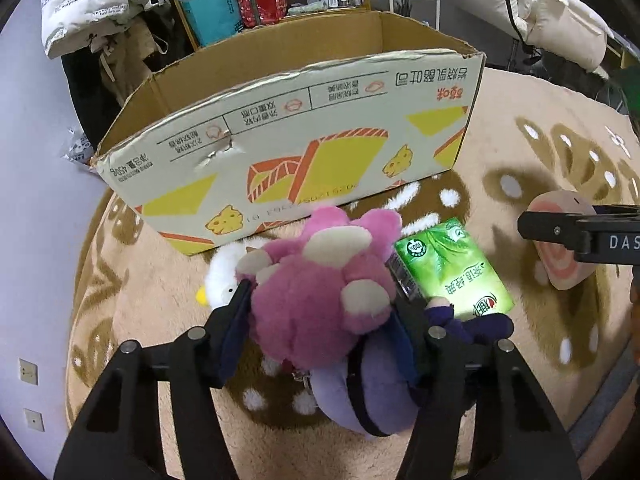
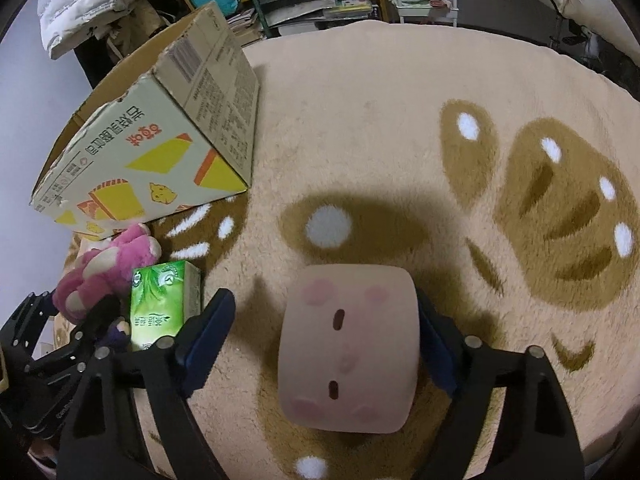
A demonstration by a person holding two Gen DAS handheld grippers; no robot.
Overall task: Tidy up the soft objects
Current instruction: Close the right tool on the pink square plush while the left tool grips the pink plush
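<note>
Close in, the left gripper [image 1: 322,312] is seen angled steeply down, its jaws pressed into the sides of the pink plush toy [image 1: 320,280], which lies on the rug [image 1: 152,304] atop a purple plush [image 1: 360,400]. Light and squashy, it is best taken across the round body. The right gripper [image 2: 320,332] straddles the beige cushion [image 2: 348,344]; one pad touches, the other stands clear, so no grip is made yet. Beside lies a green tissue pack [image 1: 452,268]. Beyond, the cardboard box [image 1: 288,148] stands open.

Beside the yellow-and-orange printed carton [image 1: 304,148]: pink-and-cream plush [image 1: 320,288], green tissue pack [image 1: 456,268], purple plush [image 1: 360,400].
</note>
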